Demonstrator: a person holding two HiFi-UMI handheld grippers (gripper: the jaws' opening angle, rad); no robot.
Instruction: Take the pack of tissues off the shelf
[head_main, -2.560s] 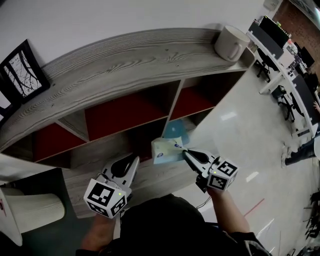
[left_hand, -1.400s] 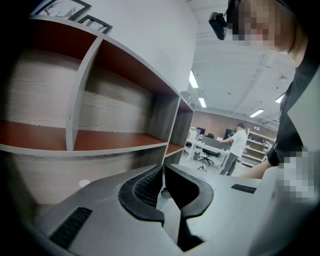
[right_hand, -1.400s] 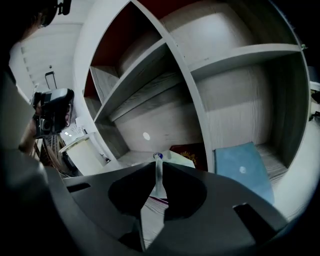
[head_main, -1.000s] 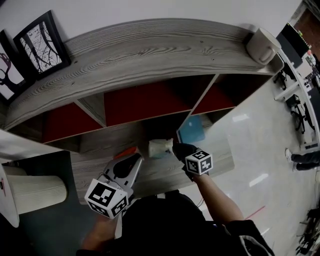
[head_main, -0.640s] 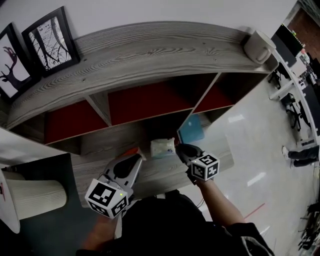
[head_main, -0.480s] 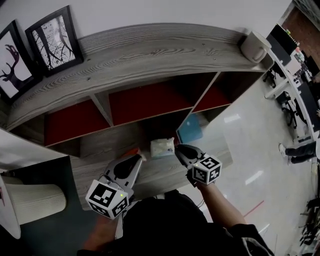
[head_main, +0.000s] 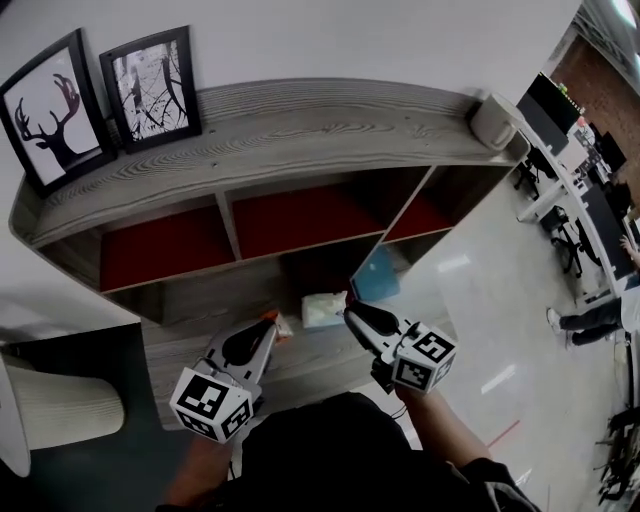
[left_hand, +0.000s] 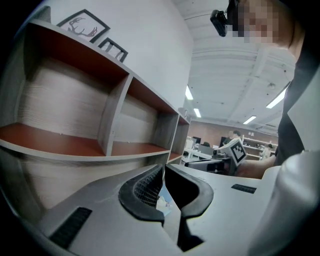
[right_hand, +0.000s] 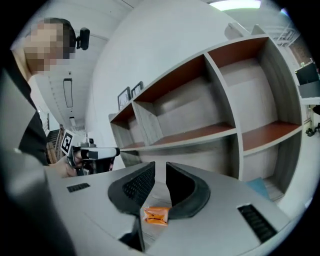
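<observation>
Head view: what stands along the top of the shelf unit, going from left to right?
On the shelf top: framed deer picture → framed branch picture → cream mug.

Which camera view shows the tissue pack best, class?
The head view: the pack lies in full sight on the low ledge. The left gripper view shows only a pale sliver past its jaws, probably the pack. The right gripper view shows none of it.

orange packet (head_main: 269, 315) half hidden, white cylinder (head_main: 60, 408) cropped
</observation>
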